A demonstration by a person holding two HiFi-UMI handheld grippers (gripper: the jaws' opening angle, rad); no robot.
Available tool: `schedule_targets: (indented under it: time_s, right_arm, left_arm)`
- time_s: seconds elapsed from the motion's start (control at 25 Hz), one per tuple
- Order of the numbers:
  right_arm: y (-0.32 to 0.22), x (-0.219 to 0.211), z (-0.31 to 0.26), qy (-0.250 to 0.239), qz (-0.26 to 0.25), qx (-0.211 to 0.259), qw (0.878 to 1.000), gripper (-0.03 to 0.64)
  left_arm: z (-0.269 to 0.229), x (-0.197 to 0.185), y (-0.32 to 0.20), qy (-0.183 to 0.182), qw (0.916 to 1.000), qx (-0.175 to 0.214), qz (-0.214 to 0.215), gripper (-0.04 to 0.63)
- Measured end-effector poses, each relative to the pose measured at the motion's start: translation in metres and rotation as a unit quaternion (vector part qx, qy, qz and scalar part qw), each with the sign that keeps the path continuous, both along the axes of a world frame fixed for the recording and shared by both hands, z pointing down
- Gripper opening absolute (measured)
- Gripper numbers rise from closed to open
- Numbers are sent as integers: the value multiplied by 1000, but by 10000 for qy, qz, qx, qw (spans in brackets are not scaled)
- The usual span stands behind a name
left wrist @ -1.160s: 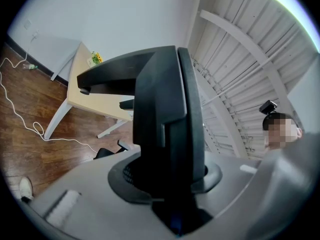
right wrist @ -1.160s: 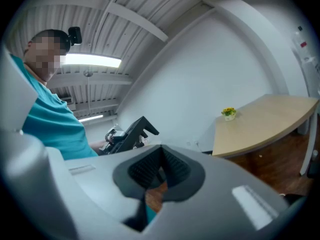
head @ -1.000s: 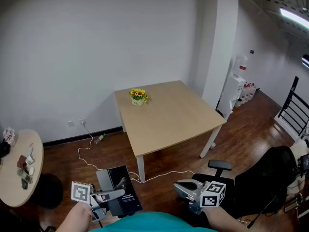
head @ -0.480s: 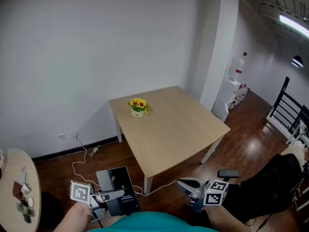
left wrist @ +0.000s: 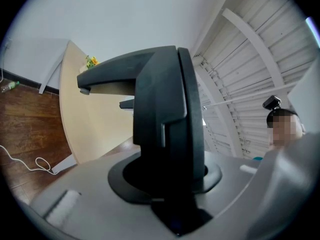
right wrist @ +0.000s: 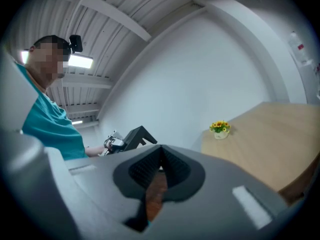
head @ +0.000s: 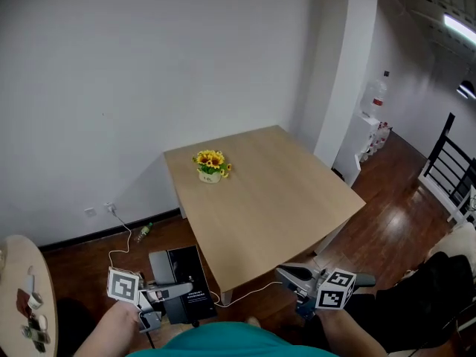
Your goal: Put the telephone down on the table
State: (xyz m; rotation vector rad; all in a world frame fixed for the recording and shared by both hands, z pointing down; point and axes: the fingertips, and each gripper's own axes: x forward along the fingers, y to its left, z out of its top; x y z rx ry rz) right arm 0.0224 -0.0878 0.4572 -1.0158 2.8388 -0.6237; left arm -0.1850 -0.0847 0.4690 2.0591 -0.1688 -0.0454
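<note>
The telephone [head: 177,281] is a black angular desk set; my left gripper [head: 186,288] is shut on it at the bottom left of the head view, over the wooden floor. In the left gripper view the telephone [left wrist: 160,114] stands upright between the jaws and fills the middle. The light wood table [head: 275,192] lies ahead, its near corner just beyond both grippers. My right gripper [head: 284,274] hangs at the bottom right, shut and holding nothing. The right gripper view shows the telephone [right wrist: 139,134] off to its left and the table [right wrist: 270,129] on the right.
A small pot of sunflowers [head: 210,166] stands near the table's far left corner. A white cable [head: 123,248] trails on the floor left of the table. A round side table [head: 22,303] with small items is at the far left. A black chair [head: 439,288] sits at the right.
Both grippers have moved forward towards the table, which now looks nearer and larger. The round side table has slid towards the left edge. The left gripper's hold on the telephone is the same.
</note>
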Motion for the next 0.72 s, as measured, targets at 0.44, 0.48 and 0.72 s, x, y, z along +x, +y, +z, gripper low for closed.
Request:
schedule_targets:
  time_s: [0.44,0.48,0.72]
  right_arm:
    - [-137,63,6,179,-803,0,9966,2]
    - [-147,64,7,194,-804,-18,9966,2]
    - [-219,60,10,313,-430,-5,9986,2]
  left_arm:
    - [-3,82,-120,56,9982,-177,-569,166]
    - [-3,84,-130,79,9982,-217,-552,166]
    - [2,79,-200,30,9996,-244,-168,166]
